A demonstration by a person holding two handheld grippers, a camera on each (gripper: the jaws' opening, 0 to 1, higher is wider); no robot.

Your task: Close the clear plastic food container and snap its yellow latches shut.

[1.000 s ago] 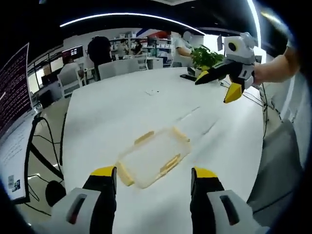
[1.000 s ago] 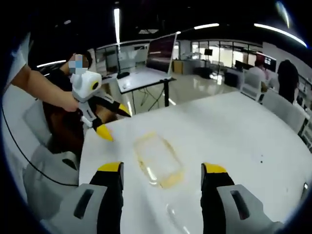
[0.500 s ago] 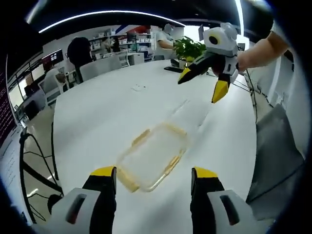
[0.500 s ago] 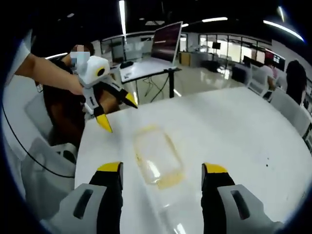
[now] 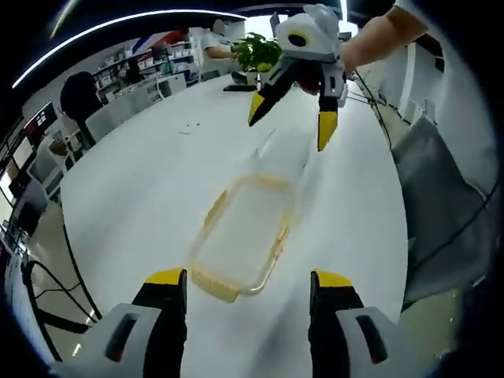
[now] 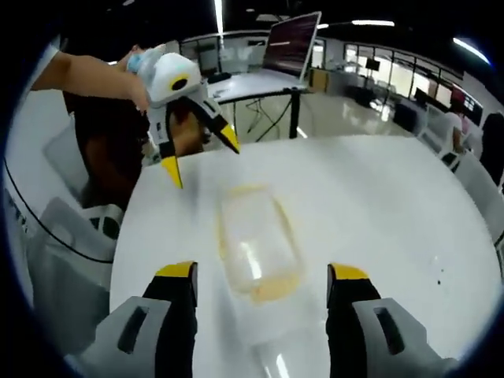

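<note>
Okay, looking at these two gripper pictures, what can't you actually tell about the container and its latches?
- Clear plastic food container: motion blur in the left gripper view hides whether its lid sits fully down.
- Yellow latches: smeared in the right gripper view; snapped or loose, cannot tell.
- Small dark specks on the white table: too small to identify.
</note>
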